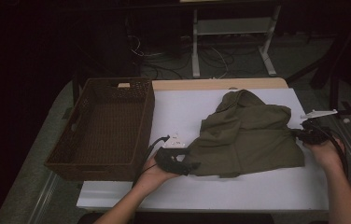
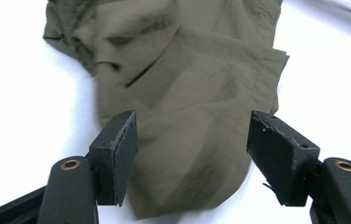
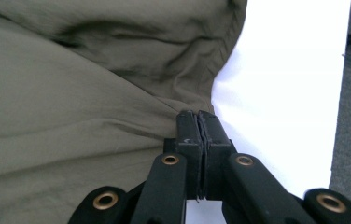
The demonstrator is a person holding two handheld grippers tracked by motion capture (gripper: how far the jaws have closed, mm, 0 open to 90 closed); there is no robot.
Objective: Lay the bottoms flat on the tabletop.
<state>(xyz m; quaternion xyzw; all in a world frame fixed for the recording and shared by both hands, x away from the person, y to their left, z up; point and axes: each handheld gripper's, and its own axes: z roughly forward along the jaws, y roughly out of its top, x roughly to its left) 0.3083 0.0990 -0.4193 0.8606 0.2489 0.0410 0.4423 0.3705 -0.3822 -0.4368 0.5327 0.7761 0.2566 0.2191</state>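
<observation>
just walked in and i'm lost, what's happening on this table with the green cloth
A person is working an olive-green garment on a white table with a gripper in each hand. The right gripper is shut at the cloth's right edge, though whether it pinches fabric is hard to tell. The left gripper is open, its jaws either side of the near left corner, nothing clamped yet. A brown woven basket sits to the left with nothing in it.

An olive-green garment point(image 1: 248, 135) is spread, roughly folded and wrinkled, on the white bench point(image 1: 183, 107), just right of its middle. Its upper part is bunched into a rumpled hump, while the lower part is laid flatter.
</observation>
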